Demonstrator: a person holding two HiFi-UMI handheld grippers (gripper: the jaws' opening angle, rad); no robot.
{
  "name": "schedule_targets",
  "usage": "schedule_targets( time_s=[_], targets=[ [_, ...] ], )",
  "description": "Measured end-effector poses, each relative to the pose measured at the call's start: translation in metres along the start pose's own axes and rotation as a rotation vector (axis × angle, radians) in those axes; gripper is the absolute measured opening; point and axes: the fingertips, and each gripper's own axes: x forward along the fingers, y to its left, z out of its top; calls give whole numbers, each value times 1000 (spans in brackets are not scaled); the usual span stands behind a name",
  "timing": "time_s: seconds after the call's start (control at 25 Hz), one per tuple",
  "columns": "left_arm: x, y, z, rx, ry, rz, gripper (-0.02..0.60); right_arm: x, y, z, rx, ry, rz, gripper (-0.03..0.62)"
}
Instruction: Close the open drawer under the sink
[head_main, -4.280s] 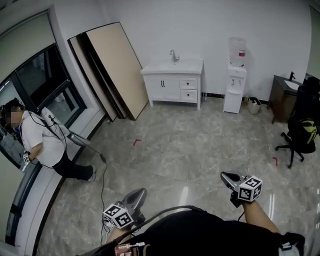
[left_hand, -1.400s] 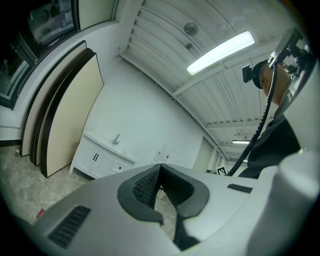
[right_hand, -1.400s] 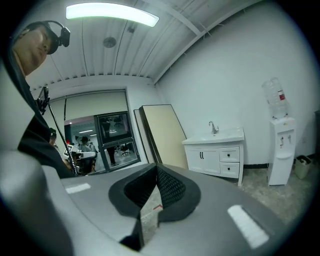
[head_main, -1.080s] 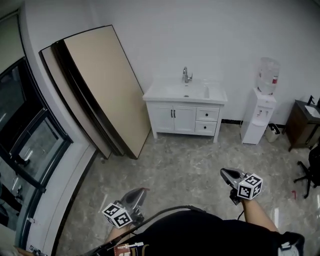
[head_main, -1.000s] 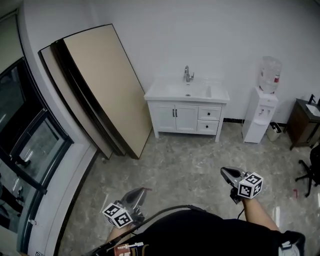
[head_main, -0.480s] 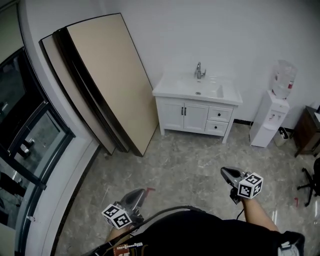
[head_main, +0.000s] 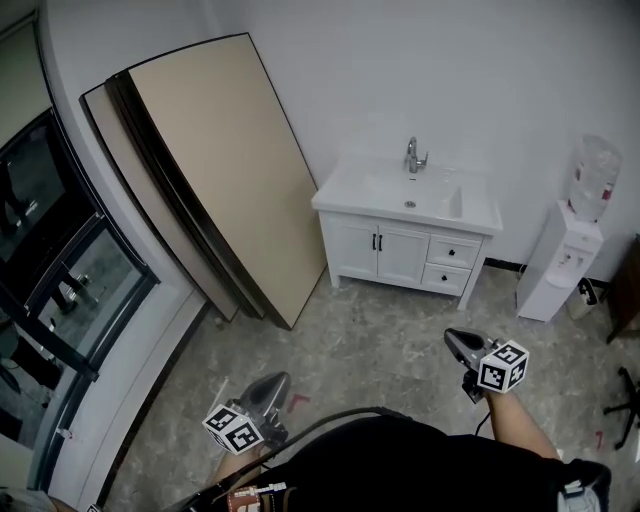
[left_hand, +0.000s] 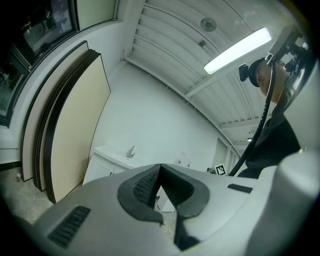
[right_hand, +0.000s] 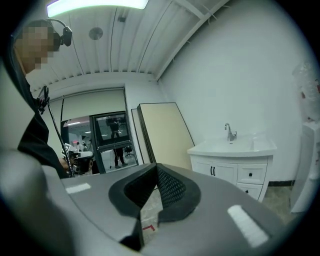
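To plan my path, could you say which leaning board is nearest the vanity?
The beige front board; the others lean behind it, toward the window.

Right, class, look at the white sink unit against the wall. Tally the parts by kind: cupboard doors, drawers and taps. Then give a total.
Cupboard doors: 2
Drawers: 2
Tap: 1
Total: 5
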Motion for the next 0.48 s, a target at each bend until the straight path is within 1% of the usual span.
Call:
schedule_targets(
  time_s=[0.2, 0.36, 0.48],
  targets=[
    [78, -12, 3, -9, -11, -14, 0, -3, -68, 25, -16, -6, 11, 2],
    [133, -23, -7, -13, 10, -38, 0, -12, -117, 25, 6, -4, -3, 2],
    [162, -26, -14, -16, 42, -64, 0, -17, -143, 24, 33, -12, -31, 2]
  ],
)
